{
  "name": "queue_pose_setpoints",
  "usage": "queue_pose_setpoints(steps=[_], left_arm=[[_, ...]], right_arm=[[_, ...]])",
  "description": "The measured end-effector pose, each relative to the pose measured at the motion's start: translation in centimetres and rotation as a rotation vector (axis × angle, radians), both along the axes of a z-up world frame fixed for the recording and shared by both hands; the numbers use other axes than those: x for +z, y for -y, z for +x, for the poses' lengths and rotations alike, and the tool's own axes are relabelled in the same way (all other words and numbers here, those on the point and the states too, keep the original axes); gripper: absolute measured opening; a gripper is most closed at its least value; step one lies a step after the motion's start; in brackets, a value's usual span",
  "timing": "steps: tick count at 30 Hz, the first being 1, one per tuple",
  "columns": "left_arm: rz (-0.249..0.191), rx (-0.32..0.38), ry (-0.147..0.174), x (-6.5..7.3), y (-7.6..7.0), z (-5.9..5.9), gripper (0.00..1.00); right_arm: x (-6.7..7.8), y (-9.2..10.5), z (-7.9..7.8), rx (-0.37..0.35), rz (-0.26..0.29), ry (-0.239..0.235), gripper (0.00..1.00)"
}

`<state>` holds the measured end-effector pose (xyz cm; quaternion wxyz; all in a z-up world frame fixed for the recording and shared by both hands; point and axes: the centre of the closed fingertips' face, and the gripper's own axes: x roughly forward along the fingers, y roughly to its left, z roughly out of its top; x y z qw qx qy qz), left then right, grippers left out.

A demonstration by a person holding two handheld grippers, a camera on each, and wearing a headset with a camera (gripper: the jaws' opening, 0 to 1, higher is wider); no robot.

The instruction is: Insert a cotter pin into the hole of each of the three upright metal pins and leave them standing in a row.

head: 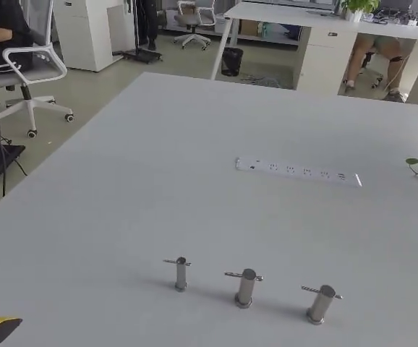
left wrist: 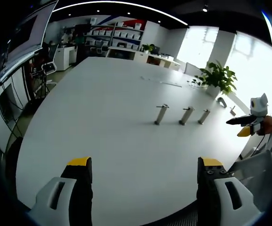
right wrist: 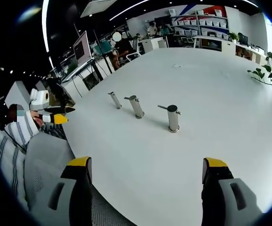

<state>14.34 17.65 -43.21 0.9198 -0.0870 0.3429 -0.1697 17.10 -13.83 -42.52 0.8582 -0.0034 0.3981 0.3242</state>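
White table point(head: 194, 144), three upright metal pins point(head: 246, 288), cotter pins point(head: 244, 275) horizontal

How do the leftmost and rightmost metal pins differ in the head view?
The leftmost pin looks slimmer than the rightmost pin. The rightmost pin sits lower in the view, nearer the person, than the leftmost pin. Both stand upright on the white table, each with a cotter pin through its top.

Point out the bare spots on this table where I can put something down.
The table is broadly bare between the power strip and the pin row, and everywhere left of both. It is tight between the pins themselves.
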Motion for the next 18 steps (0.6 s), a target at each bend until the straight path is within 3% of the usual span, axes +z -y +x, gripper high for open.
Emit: queue_pose_setpoints(steps=[5,18], left_arm=[[-0.009,0.001,-0.005,0.1,0.0,-0.3,0.94],[-0.036,-0.041,-0.009,0.4,1.3,-0.4,0.99]], right_arm=[[0.4,0.0,0.1,0.017,-0.030,0.015,0.97],[1.0,-0.5,0.0,0.024,-0.038,0.024,0.97]])
